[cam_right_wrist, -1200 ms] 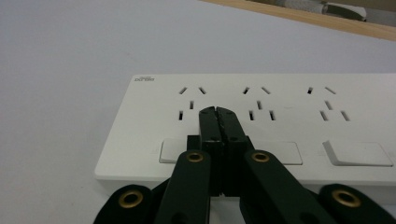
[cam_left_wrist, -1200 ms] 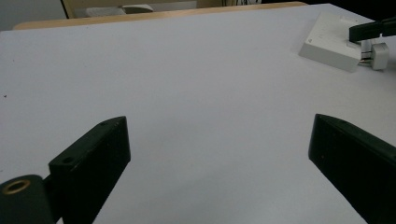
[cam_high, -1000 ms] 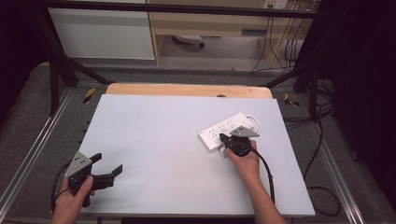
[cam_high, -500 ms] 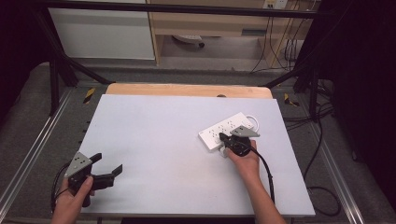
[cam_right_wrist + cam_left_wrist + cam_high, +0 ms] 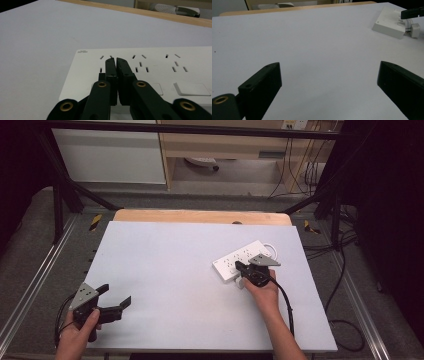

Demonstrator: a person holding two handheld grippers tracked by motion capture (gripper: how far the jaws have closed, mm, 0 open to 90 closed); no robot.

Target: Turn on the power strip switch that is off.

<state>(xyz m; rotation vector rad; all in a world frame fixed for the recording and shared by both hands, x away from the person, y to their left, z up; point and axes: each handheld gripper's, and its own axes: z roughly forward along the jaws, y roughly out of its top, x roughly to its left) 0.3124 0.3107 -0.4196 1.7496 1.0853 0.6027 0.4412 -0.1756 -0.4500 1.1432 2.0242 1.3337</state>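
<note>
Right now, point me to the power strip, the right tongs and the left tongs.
power strip (image 5: 239,258): high view, on its white top face near the sockets.
right tongs (image 5: 116,62): right gripper view, at the closed tips over the strip.
left tongs (image 5: 116,297): high view, midway between the spread tips.

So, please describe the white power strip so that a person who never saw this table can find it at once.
Look at the big pale table top and go to its right half, toward the far edge. There the white power strip lies flat and slanted, with rows of socket slots on top. The right gripper is over its near end with its jaws closed together; a small white plug sits beside it.
</note>
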